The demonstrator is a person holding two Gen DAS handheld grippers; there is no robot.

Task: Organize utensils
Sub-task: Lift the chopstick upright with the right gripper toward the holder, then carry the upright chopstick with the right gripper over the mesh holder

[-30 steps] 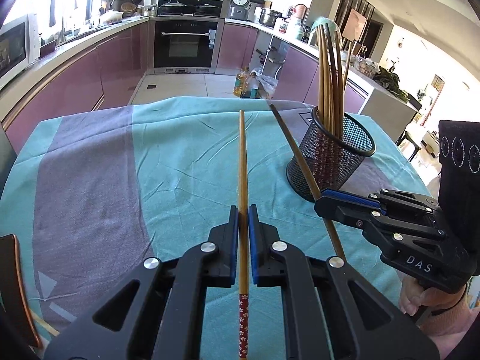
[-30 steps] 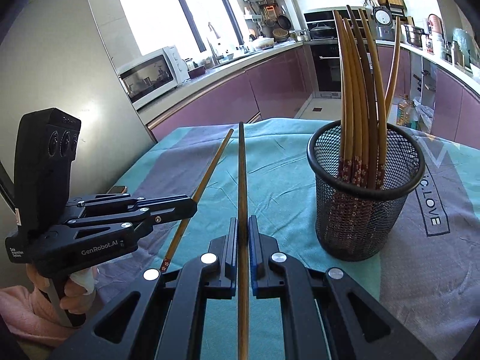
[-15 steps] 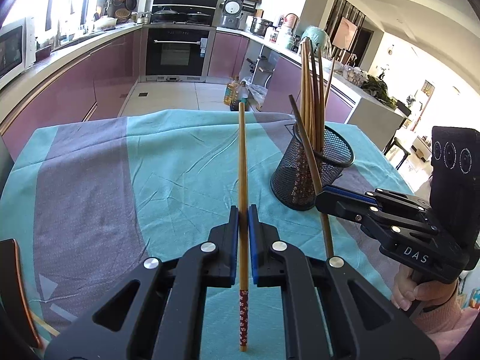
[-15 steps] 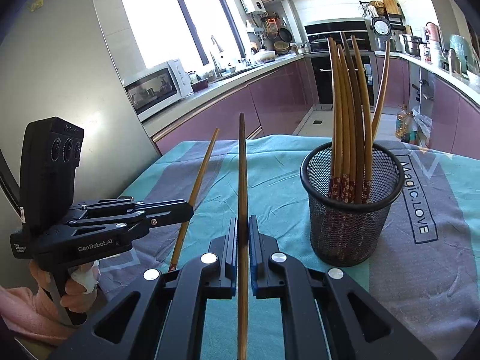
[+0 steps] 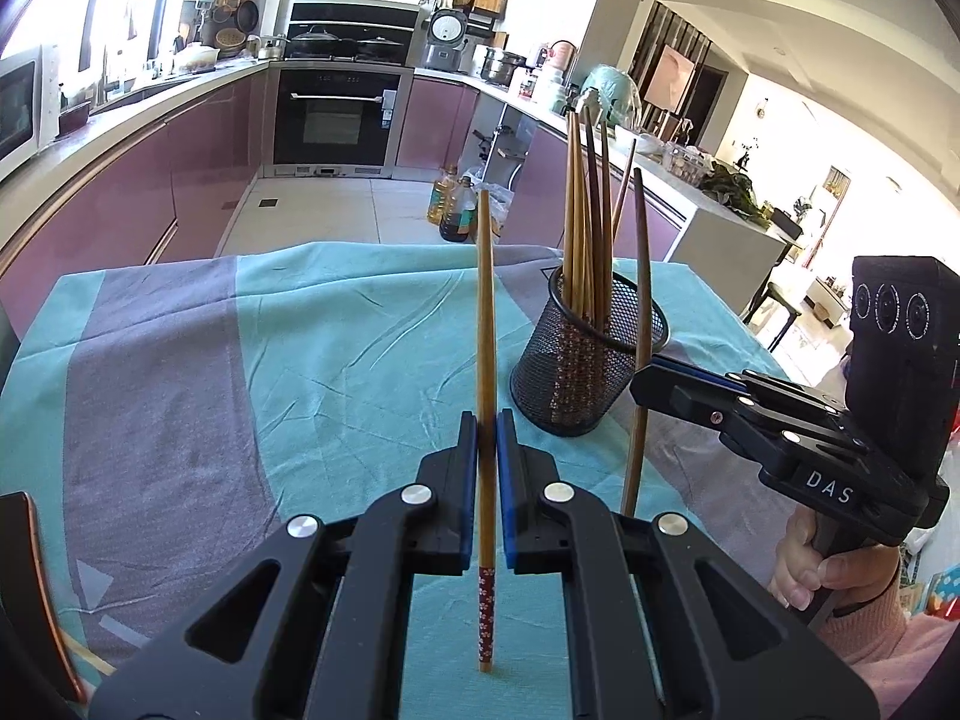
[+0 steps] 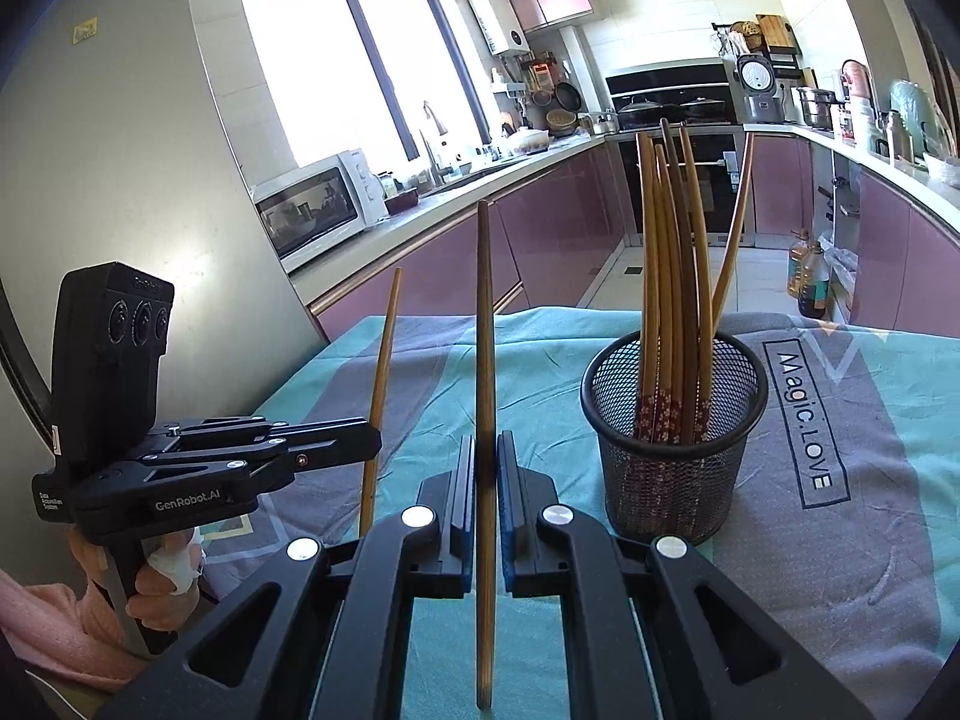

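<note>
here, in a sunlit kitchen, the left gripper point(image 5: 486, 438) is clenched on a light bamboo chopstick point(image 5: 486, 324), its red flower-patterned end pointing back under the jaws and its plain tip rising above the teal-and-grey tablecloth point(image 5: 336, 348) that covers the bench. the right gripper point(image 6: 486, 462) is likewise clamped on a darker brown chopstick point(image 6: 485, 324), held nearly upright. each gripper shows in the other's view, held in a hand point(image 5: 822, 576) with a pink sleeve point(image 6: 66, 630). the black wire-mesh holder point(image 6: 675, 468) stands on the cloth just right of both held sticks, apart from them, with a bundle of chopsticks point(image 6: 669, 276) upright inside, patterned ends down. the printed words "magic.love" point(image 6: 807, 420) run along the cloth beside the holder.
</note>
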